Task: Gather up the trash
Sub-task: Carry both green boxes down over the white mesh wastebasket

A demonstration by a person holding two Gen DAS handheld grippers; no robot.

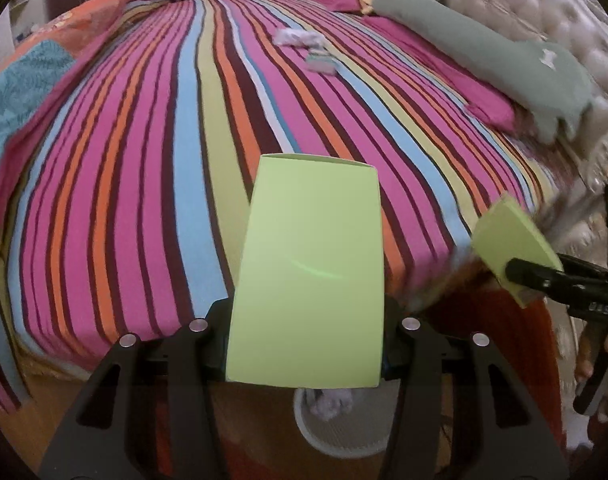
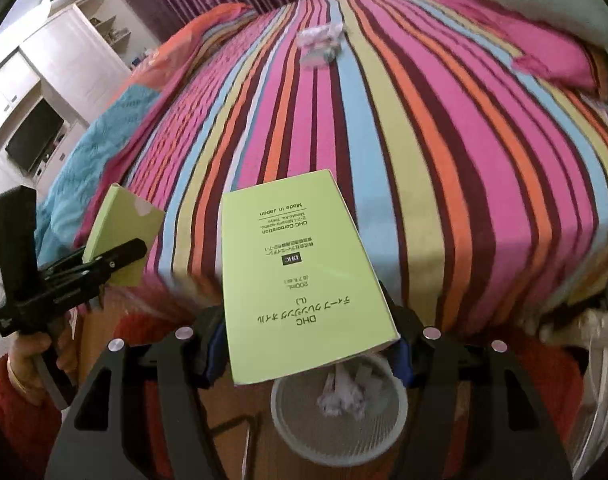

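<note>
both tools are clamped on cartons: the left gripper (image 1: 306,344) grasps a plain pale green cardboard box (image 1: 308,276), and the right gripper (image 2: 304,344) grasps a pale green cardboard box with black dhc print (image 2: 292,272). each box hangs over the white mesh wastebasket (image 2: 340,424) on the floor at the foot of the bed with the striped multicolour sheet (image 2: 384,128), and crumpled white paper (image 2: 344,396) already lies in the basket.

the main risk, as i judge it, is a miss. the boxes are long and held by their lower ends, and the printed one sits tilted between the fingers, so on letting go it may tip, catch the basket's rim and fall to the floor. both boxes let go together could knock each other aside.

more trash waits far up the sheet: a crumpled white scrap (image 1: 298,37) and a small pale wrapper (image 1: 322,62), both too blurred to identify. the basket's near rim is cut off by the gripper bodies, its depth is unclear, and the fingertips are hidden behind the boxes.
</note>
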